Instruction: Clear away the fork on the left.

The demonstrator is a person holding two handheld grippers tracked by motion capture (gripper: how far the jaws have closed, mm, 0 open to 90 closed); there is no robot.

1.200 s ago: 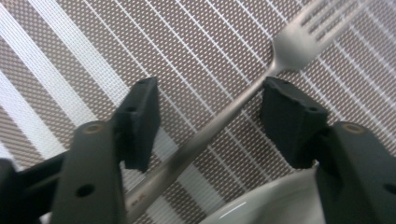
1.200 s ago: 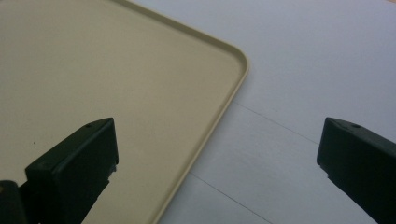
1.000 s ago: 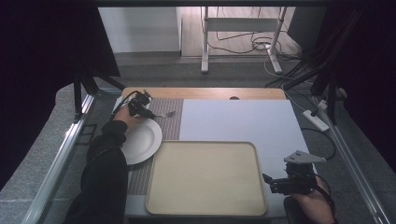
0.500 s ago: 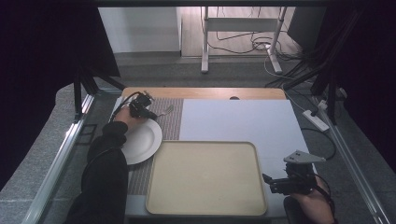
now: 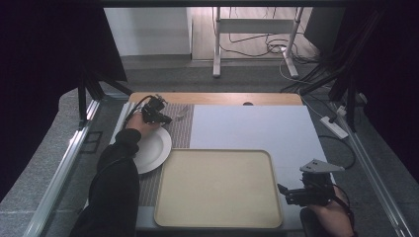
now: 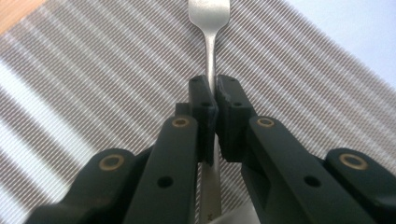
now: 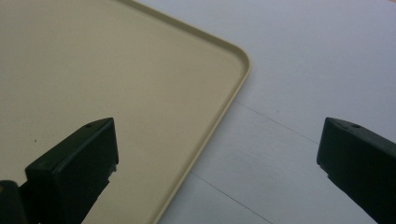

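- The beige tray lies bare, an open flat area at the tabletop's near middle.
- The pale sheet beyond and right of the tray carries nothing; wide room there.
- The white plate sits on the striped mat, just left of the tray.
- The left gripper, closed on a fork, occupies the mat's far end beside the plate.
- The right gripper, jaws wide apart, straddles the tray's right edge.

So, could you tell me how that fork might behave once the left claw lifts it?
The fork looks like polished metal, so probably stiff but slippery. The left claw pinches its narrow handle partway along, so the head may dip or swivel. It lies flat on the striped placemat, so it is unlikely to roll.
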